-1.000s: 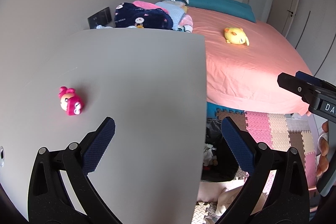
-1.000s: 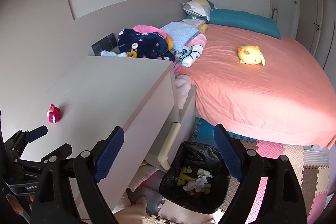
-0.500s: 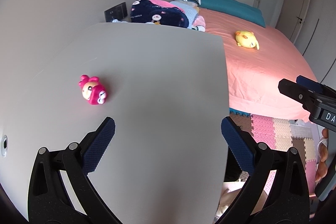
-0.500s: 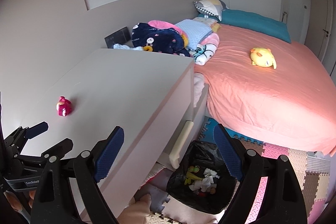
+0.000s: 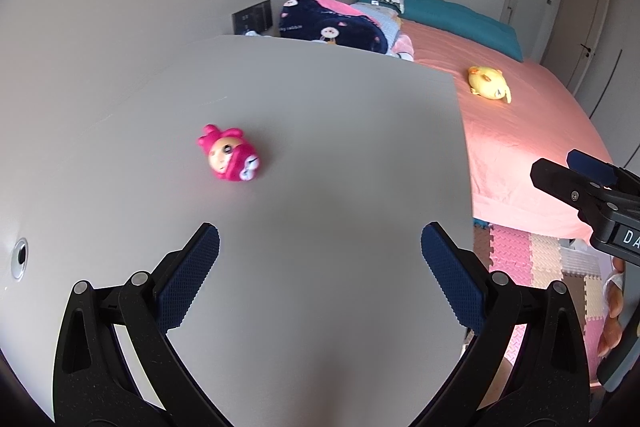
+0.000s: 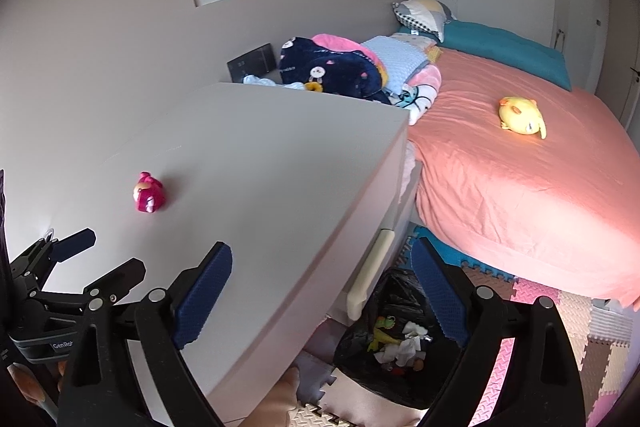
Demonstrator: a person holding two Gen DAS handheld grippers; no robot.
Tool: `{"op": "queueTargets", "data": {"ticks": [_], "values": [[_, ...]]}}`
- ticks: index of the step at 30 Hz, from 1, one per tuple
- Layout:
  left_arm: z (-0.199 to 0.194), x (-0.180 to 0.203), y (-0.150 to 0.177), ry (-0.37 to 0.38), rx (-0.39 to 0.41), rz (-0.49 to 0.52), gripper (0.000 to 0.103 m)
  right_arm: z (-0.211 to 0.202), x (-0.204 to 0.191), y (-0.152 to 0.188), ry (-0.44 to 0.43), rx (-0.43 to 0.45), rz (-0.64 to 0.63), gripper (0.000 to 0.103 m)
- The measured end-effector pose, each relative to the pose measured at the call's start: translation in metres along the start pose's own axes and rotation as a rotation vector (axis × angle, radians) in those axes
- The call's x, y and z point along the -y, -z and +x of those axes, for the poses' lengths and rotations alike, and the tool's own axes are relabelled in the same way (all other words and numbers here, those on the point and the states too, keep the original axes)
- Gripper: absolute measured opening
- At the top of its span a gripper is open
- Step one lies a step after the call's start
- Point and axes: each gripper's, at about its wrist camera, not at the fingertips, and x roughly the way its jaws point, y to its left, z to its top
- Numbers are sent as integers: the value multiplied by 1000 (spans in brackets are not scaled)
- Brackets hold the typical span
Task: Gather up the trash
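A small pink toy figure [image 5: 230, 157] lies on the grey desk top [image 5: 340, 167]; it also shows in the right wrist view [image 6: 149, 193]. My left gripper [image 5: 320, 275] is open and empty above the desk, short of the toy and to its right. My right gripper [image 6: 322, 293] is open and empty over the desk's front edge. A black-lined trash bin [image 6: 394, 341] with crumpled tissues and scraps stands on the floor below the desk. The left gripper [image 6: 96, 257] shows at the left of the right wrist view, and the right gripper's fingers [image 5: 576, 175] show at the right of the left wrist view.
A bed with a pink sheet [image 6: 520, 187] lies right of the desk, with a yellow plush [image 6: 520, 115] on it. Folded blankets and pillows [image 6: 340, 67] are piled at the desk's far end. Foam floor mats [image 6: 580, 327] cover the floor. A cable hole [image 5: 19, 255] is in the desk.
My left gripper has swung left over the desk, so the pink toy now sits nearer the view's middle. My right gripper has shifted left too. Both stayed open.
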Motion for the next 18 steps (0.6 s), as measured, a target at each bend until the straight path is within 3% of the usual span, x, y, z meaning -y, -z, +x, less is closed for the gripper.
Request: {"op": "queueTargets", "data": {"ticks": [18], "values": [[-22, -58, 26, -71, -3, -60, 98, 12, -66, 13, -54, -34, -43, 95]]}}
